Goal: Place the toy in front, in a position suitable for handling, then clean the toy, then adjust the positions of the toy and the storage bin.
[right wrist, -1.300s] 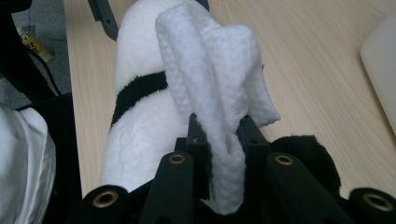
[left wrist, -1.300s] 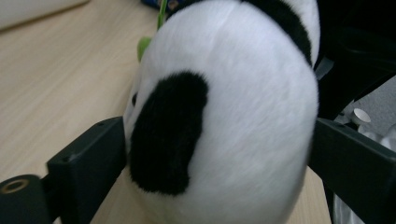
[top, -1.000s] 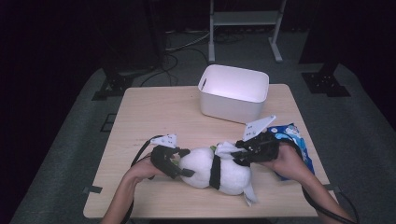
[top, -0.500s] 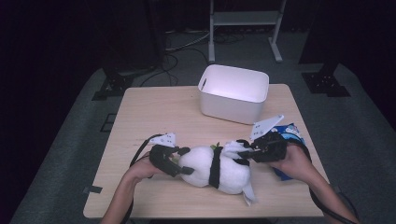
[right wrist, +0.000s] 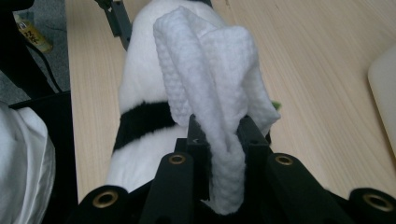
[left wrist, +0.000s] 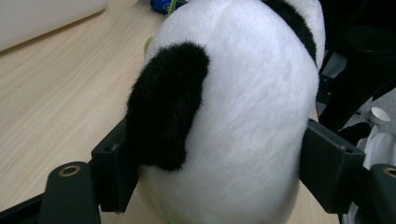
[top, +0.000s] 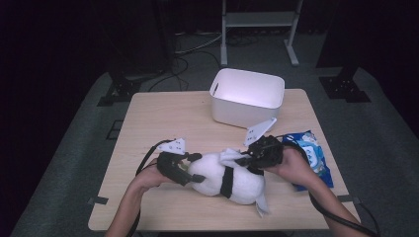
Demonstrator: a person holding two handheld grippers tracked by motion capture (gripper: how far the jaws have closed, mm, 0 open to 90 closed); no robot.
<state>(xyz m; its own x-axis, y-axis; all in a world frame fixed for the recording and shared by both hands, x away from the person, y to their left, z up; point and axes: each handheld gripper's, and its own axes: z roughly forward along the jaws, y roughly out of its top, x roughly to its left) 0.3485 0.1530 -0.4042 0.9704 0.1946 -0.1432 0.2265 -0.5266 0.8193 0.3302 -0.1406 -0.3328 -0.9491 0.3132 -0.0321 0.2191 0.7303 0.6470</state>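
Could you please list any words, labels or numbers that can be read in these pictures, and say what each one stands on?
None can be read.
Blue packet: white print, too blurred to read.
Yellow strip on the floor beside the table: dark marks, too small to make out.

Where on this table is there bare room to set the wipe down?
The table's far-left part, left of the white bin, lies bare, as does the near-left corner beside the left forearm. The near middle is crowded: plush panda, both hand-held grippers, and the blue wipes pack at the right edge.
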